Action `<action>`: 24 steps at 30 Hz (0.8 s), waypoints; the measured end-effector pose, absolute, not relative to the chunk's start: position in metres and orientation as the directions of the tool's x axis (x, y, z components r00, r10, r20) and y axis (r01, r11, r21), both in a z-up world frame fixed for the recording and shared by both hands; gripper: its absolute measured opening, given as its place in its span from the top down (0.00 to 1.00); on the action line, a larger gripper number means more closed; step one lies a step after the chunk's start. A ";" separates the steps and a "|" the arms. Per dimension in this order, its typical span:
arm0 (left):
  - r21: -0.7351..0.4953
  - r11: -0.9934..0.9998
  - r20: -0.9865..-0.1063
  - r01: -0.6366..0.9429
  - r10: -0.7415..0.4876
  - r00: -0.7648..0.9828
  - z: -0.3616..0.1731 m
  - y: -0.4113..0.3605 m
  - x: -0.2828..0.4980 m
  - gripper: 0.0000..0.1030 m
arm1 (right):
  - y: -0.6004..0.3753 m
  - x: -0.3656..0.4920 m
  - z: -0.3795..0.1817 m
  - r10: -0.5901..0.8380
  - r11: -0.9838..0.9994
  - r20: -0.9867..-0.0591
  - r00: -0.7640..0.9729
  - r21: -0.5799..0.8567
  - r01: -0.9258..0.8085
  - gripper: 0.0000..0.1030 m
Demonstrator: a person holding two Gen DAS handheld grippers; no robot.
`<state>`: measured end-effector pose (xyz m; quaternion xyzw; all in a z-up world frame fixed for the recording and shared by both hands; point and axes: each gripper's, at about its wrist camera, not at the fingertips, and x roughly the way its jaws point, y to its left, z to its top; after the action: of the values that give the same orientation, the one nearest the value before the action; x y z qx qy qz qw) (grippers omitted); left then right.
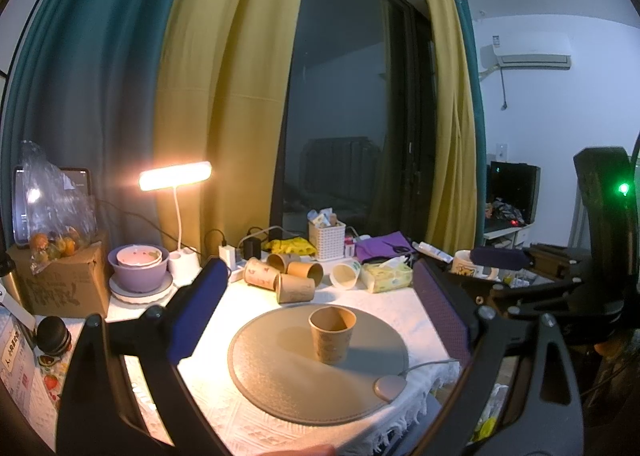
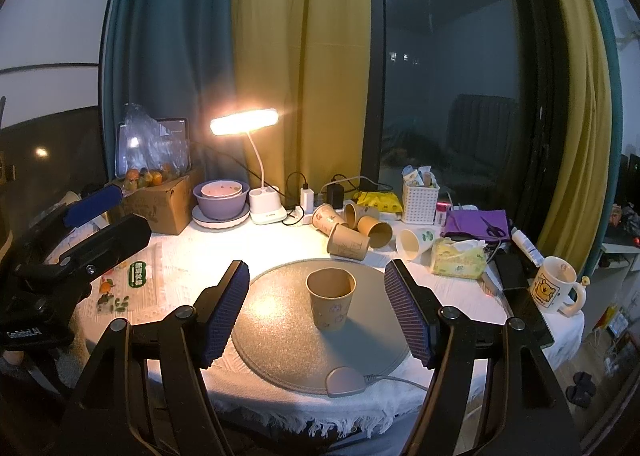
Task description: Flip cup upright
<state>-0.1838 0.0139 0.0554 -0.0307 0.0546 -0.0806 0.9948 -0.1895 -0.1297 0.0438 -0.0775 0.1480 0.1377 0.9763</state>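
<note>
The brown paper cup [image 2: 331,299] stands upright mid-mat on the round grey mat [image 2: 280,344]. Both the left gripper [image 1: 320,310] and the right gripper [image 2: 318,310] have jaws apart, gripping nothing.

The paper cup [image 1: 332,334] stands upright on the grey mat [image 1: 280,380], between the left hand-held gripper's [image 1: 316,296] wide-apart fingers.

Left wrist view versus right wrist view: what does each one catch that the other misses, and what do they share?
Only the left wrist view shows the air conditioner on the wall and the black chair beside the table. Only the right wrist view shows the scissors on the purple cloth and the left gripper off to the side. Both show the paper cup standing upright on the round grey mat, untouched, between open fingers.
</note>
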 end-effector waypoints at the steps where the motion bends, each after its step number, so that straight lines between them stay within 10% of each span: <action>1: -0.070 0.985 -0.103 0.158 -0.164 0.981 0.055 0.014 -0.184 0.08 | -0.130 -0.189 0.044 0.246 0.950 -0.310 0.918 -0.110 -0.292 0.29; 24: -0.078 0.984 -0.103 0.158 -0.166 0.981 0.055 0.009 -0.189 0.08 | -0.131 -0.188 0.045 0.247 0.950 -0.313 0.917 -0.110 -0.293 0.29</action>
<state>-0.1888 0.0085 0.0545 -0.0348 0.0545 -0.0814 0.9946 -0.1881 -0.1306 0.0446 -0.0773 0.1493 0.1383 0.9760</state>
